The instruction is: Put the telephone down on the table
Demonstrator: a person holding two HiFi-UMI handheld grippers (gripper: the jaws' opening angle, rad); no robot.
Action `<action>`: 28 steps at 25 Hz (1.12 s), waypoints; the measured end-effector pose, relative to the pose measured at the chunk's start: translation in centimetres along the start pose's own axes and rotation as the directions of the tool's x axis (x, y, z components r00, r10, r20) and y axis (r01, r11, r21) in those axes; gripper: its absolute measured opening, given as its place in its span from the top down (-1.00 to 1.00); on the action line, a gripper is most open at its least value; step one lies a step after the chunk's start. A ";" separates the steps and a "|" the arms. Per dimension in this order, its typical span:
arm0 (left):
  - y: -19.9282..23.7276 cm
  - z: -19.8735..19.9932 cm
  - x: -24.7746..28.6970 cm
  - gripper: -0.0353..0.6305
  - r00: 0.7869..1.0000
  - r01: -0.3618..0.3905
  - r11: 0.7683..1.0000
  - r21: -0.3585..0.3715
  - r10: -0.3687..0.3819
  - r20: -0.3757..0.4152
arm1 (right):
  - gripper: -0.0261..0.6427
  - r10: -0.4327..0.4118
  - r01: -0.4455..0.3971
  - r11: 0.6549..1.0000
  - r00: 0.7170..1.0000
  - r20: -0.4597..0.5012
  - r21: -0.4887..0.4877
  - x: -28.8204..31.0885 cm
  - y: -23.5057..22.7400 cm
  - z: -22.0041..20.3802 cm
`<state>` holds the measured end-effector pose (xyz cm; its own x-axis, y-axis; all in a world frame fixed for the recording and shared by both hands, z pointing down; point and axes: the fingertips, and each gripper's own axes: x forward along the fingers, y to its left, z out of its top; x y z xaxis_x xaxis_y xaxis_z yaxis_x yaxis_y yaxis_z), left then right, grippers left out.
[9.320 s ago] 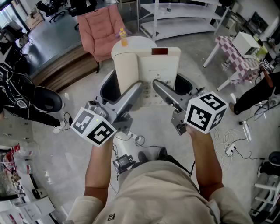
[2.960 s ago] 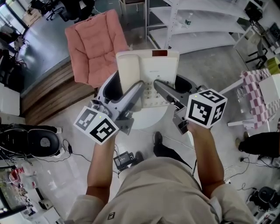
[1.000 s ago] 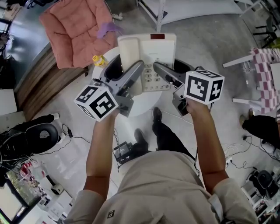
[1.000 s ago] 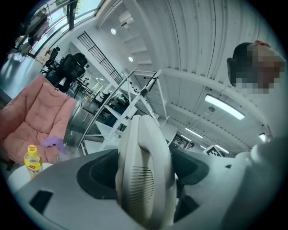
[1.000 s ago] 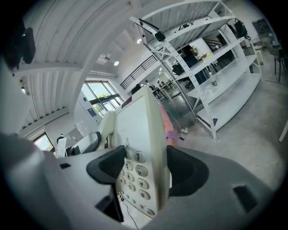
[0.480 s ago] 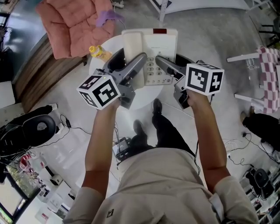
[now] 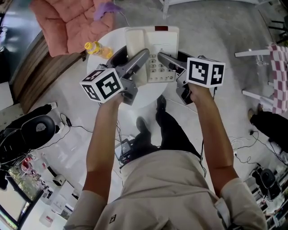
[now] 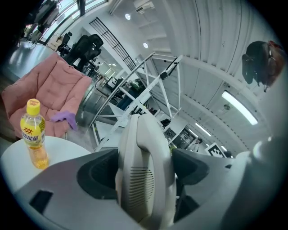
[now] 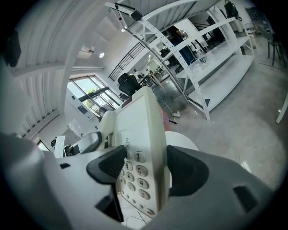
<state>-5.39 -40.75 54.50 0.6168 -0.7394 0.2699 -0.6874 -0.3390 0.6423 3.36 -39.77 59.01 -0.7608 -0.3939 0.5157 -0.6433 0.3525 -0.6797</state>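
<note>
Two grippers are clamping the same cream plastic desk telephone right now. The left gripper is squeezing the handset side, with its jaws pressing tight on either face of the handset. The right gripper is pinching the keypad edge, with one jaw lying over the number buttons. The phone is hanging out roughly level over the round white table with the handset in its cradle, but I honestly can't tell whether its base is touching the top. A yellow-capped drink bottle is standing upright near the table's left edge, close to the left gripper. A pink cushioned chair is sitting beyond the table, with a purple cloth lying on it.
</note>
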 end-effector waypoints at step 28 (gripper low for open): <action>9.3 -10.5 5.3 -0.20 0.983 -0.077 0.979 -0.191 0.043 -0.179 | 0.07 -0.077 0.092 0.988 0.990 -0.119 0.121 6.9 -10.0 -6.7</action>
<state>-4.52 -41.78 69.45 0.6457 -0.6368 0.4213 -0.6471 -0.1636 0.7446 4.00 -40.32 72.89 -0.7135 -0.3159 0.6254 -0.6953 0.2095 -0.6875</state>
